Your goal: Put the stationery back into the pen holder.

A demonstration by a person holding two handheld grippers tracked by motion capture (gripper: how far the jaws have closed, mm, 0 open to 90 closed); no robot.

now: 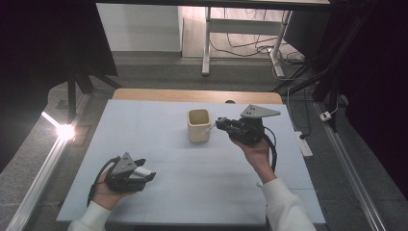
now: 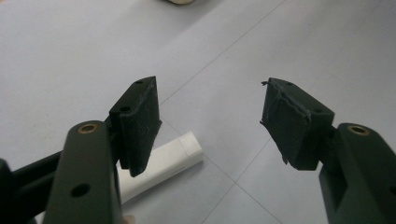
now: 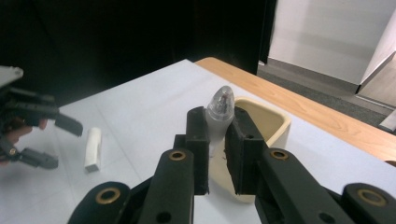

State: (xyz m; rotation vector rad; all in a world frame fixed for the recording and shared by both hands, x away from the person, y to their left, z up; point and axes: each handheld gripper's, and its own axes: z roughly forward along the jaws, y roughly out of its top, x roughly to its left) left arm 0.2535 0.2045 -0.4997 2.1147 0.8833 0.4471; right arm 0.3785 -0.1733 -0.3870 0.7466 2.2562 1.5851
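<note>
The right gripper (image 3: 217, 151) pinches a small grey pen (image 3: 219, 112) upright, clear tip up, at the cup's (image 1: 198, 126) rim near the table's (image 1: 159, 120) far edge. Best to centre it over the opening and lower it straight. The left gripper (image 2: 210, 123) gapes wide above a white stick (image 2: 161, 165) near the front-left corner.

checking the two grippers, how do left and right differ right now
The left gripper has its jaws wide apart with nothing between them; the right gripper is shut on a grey pen-like stick with a clear tip. The left hangs low over the white bar on the table; the right is raised beside the cream cup. Both have black jaws.
</note>
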